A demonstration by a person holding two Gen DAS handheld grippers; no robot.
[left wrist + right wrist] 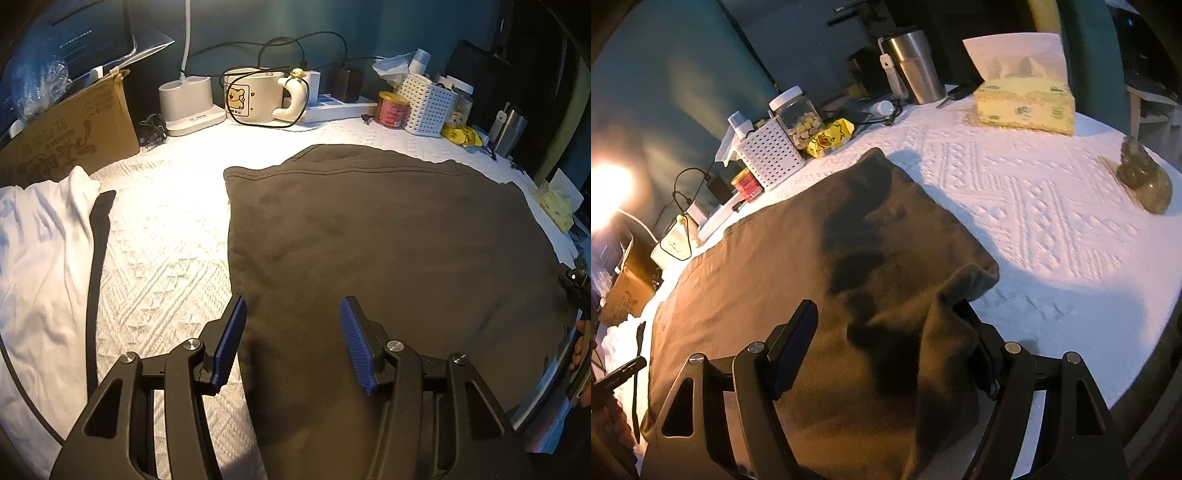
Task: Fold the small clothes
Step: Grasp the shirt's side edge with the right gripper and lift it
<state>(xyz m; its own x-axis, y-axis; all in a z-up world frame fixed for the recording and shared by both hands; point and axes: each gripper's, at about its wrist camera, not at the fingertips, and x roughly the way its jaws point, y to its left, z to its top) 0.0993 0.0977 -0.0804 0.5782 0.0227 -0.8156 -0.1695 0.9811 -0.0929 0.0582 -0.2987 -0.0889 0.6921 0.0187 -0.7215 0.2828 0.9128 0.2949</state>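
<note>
A dark brown garment (pixel 388 240) lies spread flat on the white textured cloth (pixel 166 240). My left gripper (pixel 291 325) is open, low over the garment's near left edge, with its blue pads (pixel 229 339) astride that edge. In the right wrist view the same garment (pixel 820 266) fills the middle. My right gripper (pixel 886 332) is open over its near right corner, where a raised fold of cloth (pixel 945 306) stands between the jaws. A white garment (pixel 40 258) with dark trim lies at the left.
Along the back stand a cardboard box (pixel 74 129), a mug (pixel 255 96), a power strip, a red tin (pixel 391 109) and a white basket (pixel 424 103). On the right are a steel tumbler (pixel 916 62), a tissue box (pixel 1023 105) and a dark figurine (pixel 1145 177). A lamp (pixel 605 192) glares left.
</note>
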